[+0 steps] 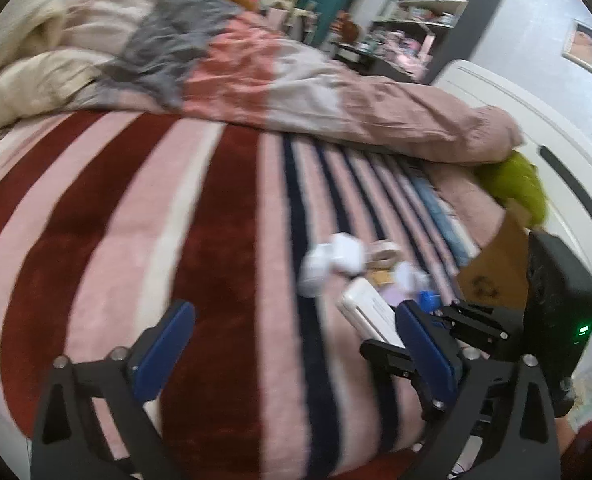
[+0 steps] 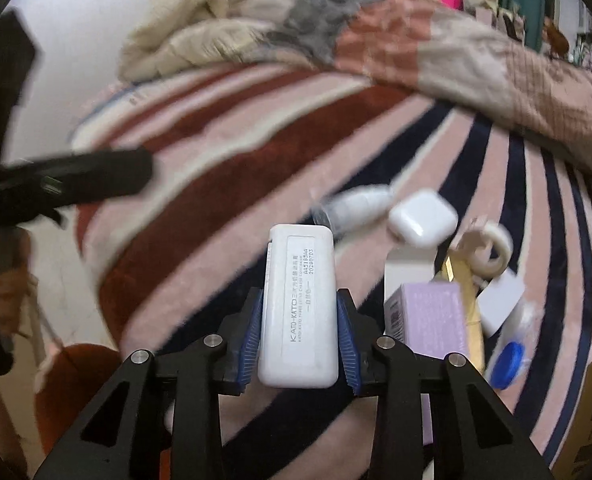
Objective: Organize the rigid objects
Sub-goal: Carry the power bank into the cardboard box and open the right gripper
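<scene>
Two grippers work over a bed covered by a striped blanket in pink, dark red and navy. The right gripper pinches a white rectangular case between its blue ribbed pads, holding it above the blanket with its long side pointing away from the camera; the label along it reads "KATO-KATO", with a line of small characters and the codes "AA518BAG" and "20200703". The left gripper has its jaws spread wide with only blanket between them, and it hovers above the red and pink stripes. Beyond the held case a small pile lies on the blanket: a white bottle on its side, a glossy white earbud case just beside it, a roll of clear tape, a lilac box whose side print is too small to read, and a blue-and-clear lidded piece. A cardboard box with a printed recycling mark stands at the bed's edge.
</scene>
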